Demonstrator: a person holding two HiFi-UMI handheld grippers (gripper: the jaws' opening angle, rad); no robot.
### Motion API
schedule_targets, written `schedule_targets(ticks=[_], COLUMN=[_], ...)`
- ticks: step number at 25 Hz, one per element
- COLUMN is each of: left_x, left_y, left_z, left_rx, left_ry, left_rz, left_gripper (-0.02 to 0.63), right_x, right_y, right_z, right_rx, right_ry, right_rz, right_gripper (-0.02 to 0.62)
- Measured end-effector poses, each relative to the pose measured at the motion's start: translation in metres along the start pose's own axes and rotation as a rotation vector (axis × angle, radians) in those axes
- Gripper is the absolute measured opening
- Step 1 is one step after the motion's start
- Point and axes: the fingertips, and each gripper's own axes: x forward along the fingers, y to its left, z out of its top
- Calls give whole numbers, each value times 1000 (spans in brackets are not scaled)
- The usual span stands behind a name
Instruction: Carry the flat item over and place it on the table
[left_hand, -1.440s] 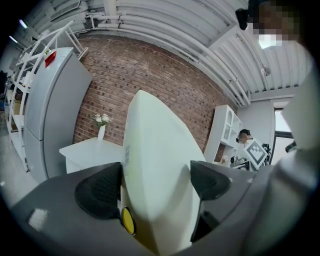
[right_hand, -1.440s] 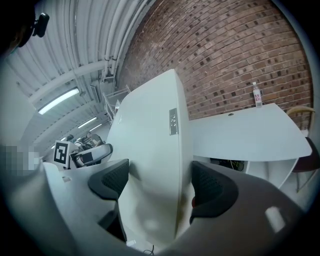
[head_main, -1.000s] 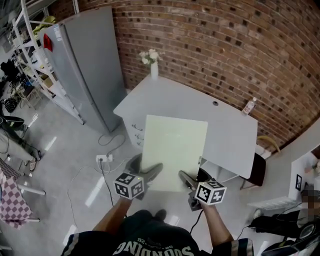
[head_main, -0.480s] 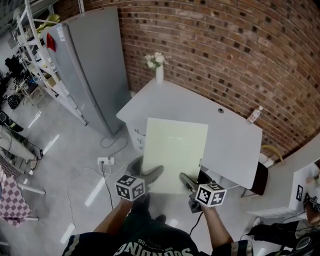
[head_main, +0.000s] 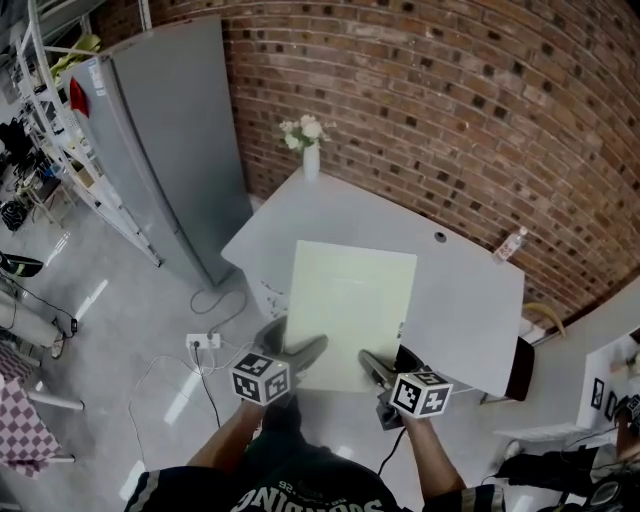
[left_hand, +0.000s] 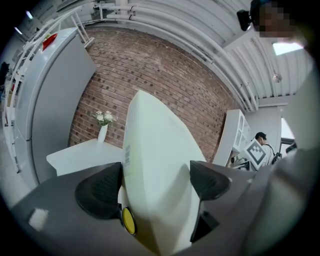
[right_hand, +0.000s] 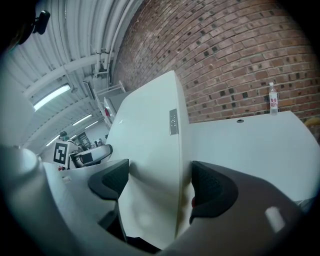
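A pale green flat board (head_main: 349, 311) is held level in front of me, over the near edge of a white table (head_main: 460, 275). My left gripper (head_main: 296, 355) is shut on the board's near left edge, and my right gripper (head_main: 373, 364) is shut on its near right edge. In the left gripper view the board (left_hand: 155, 170) rises edge-on between both black pads. The right gripper view shows the board (right_hand: 150, 165) clamped the same way, with the table (right_hand: 250, 145) beyond it.
A white vase of flowers (head_main: 309, 145) stands at the table's far corner and a small bottle (head_main: 508, 245) at its right edge. A tall grey cabinet (head_main: 165, 140) stands left of the table. Cables and a power strip (head_main: 205, 342) lie on the floor. A brick wall (head_main: 480, 110) backs the table.
The view has shifted a little as I move towards the table; the board stays gripped at both near corners and now reaches slightly further over the tabletop.
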Motion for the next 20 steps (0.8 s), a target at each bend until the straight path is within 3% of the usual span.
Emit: schedule_targets(ticks=[20], left_x=[147], left_y=[158], left_z=[97], left_rx=[10], left_ry=[99], left_rz=[-172], left_gripper=[430], right_x=[167], right_y=[-32], right_z=[121], right_rx=[105], right_ry=[-55], right_rz=[-159], right_gripper=[387])
